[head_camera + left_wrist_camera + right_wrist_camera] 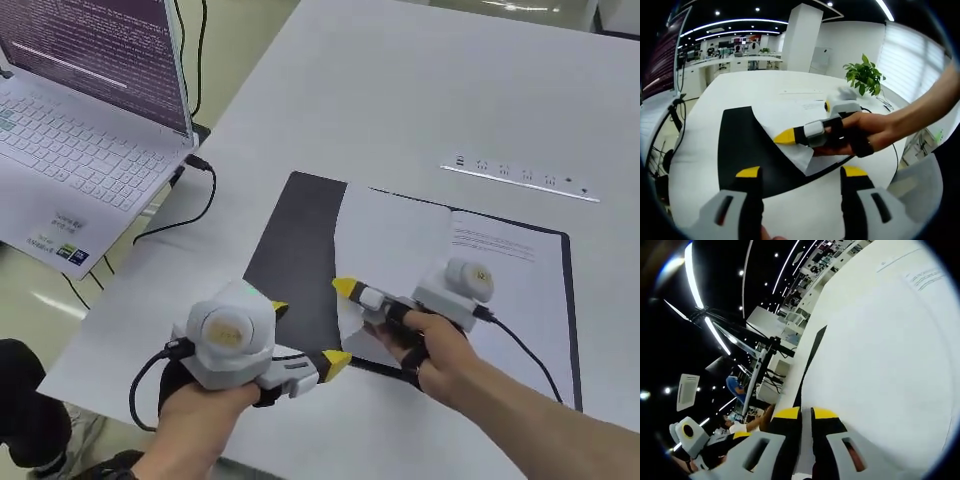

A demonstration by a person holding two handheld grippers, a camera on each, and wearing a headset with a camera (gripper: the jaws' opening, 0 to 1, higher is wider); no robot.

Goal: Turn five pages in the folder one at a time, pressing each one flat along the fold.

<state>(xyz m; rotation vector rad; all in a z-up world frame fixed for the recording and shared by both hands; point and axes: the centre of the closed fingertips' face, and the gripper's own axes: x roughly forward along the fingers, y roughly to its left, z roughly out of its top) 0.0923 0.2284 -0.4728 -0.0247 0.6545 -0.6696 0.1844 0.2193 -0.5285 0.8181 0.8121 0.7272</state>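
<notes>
A black folder (295,250) lies open on the white table, its bare left cover showing. My right gripper (347,289) is shut on the lower edge of a white page (390,240), which it holds lifted and curved over the fold. The right gripper view shows the yellow fingertips (787,413) pinched together on that page (880,350). A printed page (510,270) lies flat beneath on the right. My left gripper (308,335) hovers open at the folder's near left corner, nothing between its fingers. From the left gripper (802,172), the right gripper (785,136) appears above the black cover (735,145).
An open laptop (80,120) stands at the far left with black cables (190,200) trailing toward the folder. A white power strip (520,178) lies beyond the folder. The table's near edge (330,455) runs just below the grippers. A potted plant (865,75) stands far off.
</notes>
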